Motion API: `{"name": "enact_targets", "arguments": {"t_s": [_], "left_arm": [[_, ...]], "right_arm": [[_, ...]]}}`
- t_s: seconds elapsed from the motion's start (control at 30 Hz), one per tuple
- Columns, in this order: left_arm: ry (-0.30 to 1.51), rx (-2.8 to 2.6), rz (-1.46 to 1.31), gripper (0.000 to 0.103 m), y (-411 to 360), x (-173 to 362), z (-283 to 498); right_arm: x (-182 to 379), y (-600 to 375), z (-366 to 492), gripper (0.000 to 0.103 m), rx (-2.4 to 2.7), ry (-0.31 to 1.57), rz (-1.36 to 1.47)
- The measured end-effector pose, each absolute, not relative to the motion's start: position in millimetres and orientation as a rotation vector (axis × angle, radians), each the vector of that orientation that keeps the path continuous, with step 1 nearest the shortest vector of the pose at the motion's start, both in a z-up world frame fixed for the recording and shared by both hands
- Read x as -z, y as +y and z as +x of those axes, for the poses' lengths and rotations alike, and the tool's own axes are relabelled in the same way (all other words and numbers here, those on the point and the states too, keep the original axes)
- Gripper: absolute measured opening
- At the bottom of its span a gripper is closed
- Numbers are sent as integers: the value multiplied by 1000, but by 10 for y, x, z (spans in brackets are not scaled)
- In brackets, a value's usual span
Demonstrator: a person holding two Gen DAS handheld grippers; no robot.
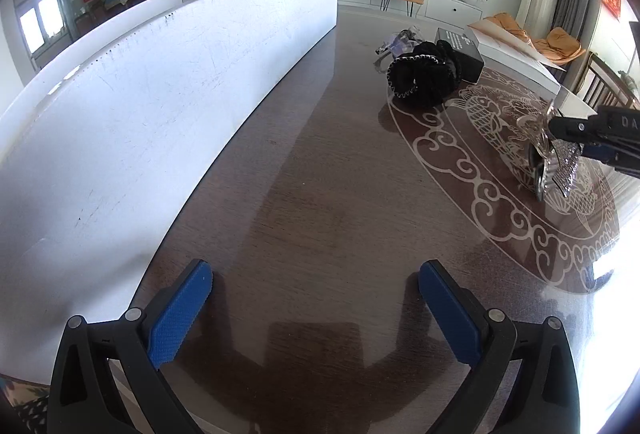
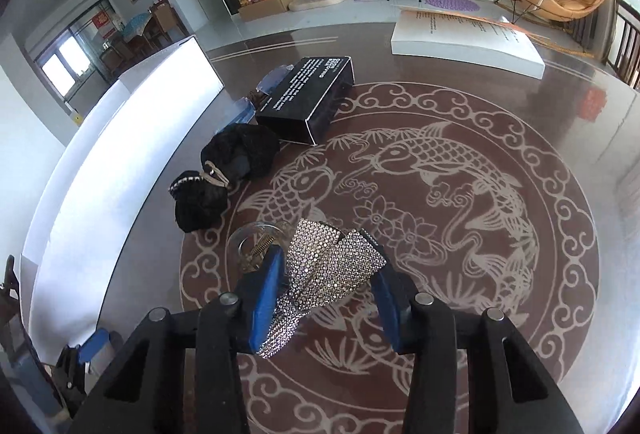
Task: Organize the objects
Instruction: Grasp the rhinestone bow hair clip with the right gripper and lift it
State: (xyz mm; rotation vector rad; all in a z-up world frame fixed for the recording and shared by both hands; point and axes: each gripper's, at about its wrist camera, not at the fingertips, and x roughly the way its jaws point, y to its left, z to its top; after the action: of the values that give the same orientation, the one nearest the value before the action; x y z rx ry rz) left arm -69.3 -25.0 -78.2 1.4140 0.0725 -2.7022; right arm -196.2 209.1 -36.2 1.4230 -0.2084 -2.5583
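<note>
Two grippers are working over the table (image 2: 560, 106), with the fish medallion (image 2: 420, 194) inlaid in it serving as landmark. Left of the medallion, the long white box (image 1: 160, 106) is standing with its wall toward the cameras; its inside is hidden, so contents cannot be told. Beside that wall the left gripper (image 1: 316, 294) is hovering over bare wood with its jaws spread wide and nothing between them, probably waiting its turn. At the medallion's left rim, black scrunchies (image 2: 228, 170) are lying in a loose heap, touching the black carton (image 2: 308, 98), which is lying on its side. Above the medallion's near part, the right gripper (image 2: 328, 298) is clenching a rhinestone bow clip (image 2: 328, 266), lifted off the table, apparently so it can be carried toward the box. Beyond the medallion's far right, a flat white lid (image 2: 468, 42) is lying.
</note>
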Motion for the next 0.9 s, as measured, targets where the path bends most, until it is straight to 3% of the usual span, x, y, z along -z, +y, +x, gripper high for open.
{"name": "enact_targets", "arguments": {"t_s": [0.07,0.13,0.17,0.2,0.4,0.5,0.6,0.8,0.9], "left_arm": [[73,2702,1414,103,-250,782,-693],[72,2702,1414,103,-252,784,-698],[73,2702,1414,103,-252,784,-697],[73,2702,1414,103,-250,783,-694],[73,2702,1414,103,-251,785,-698],[73,2702,1414,103,-251,786,-699],[73,2702,1414,103,-249,785,-695],[73,2702,1414,103,-250,785,-695],[73,2702,1413,103,-249,786,-692]], "right_arm": [[385,2212,-1790,45,2544,-181,1420],[397,2331,-1648,52,2551,-160,1415],[399,2398,-1587,69,2566,-163,1409],[393,2470,-1524,78,2586,-176,1395],[359,2647,-1148,80,2679,-245,1351],[313,2524,-949,94,2693,-273,1316],[328,2286,-836,99,2702,-263,1298],[538,2009,-1160,99,2806,-236,1392],[586,1914,-1330,99,2836,-131,1422]]}}
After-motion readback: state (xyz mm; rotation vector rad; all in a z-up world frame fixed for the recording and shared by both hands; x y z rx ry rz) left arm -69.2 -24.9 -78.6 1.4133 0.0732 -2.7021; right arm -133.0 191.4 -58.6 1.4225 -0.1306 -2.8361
